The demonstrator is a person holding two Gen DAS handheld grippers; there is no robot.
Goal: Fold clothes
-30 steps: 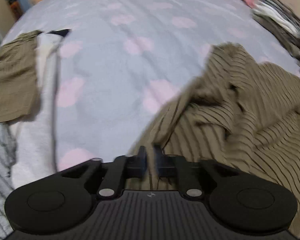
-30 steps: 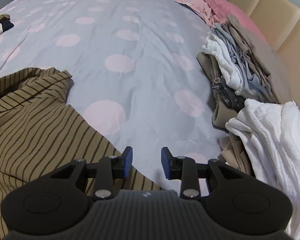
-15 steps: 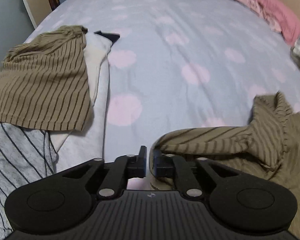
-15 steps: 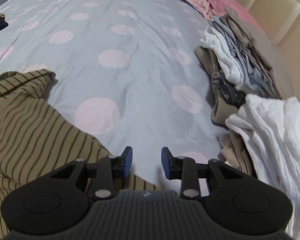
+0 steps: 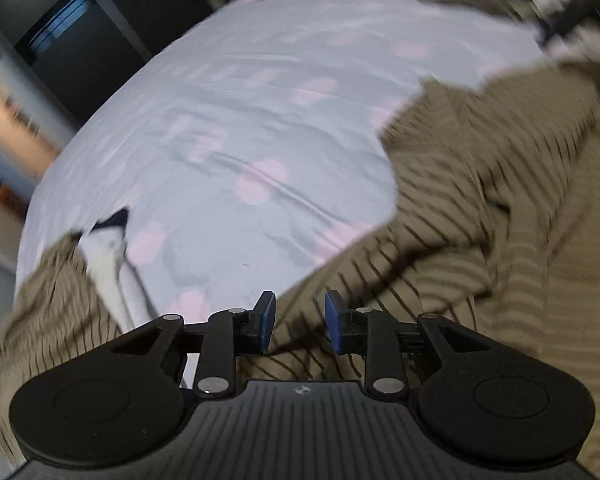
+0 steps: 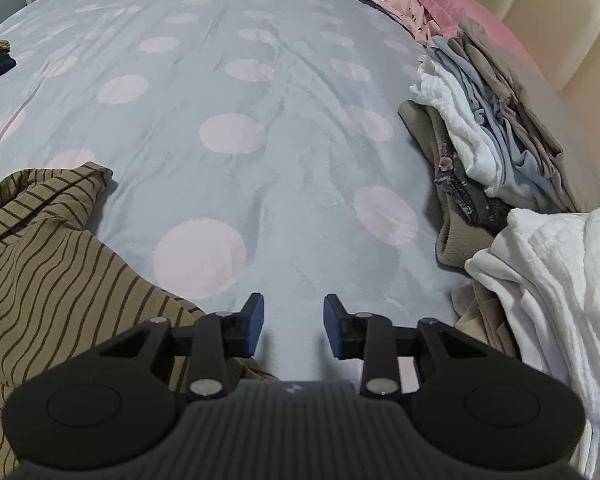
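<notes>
Left view was blurred. Left tongs, just opening, hung empty over the striped shirt; right tongs stood open beside it.

Right hand-held gripper (jaws apart) hovers beside striped shirt.

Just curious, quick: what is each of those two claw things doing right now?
Left gripper: open, jaws just opened, over the striped shirt, gripping nothing.
Right gripper: open, empty.
</notes>
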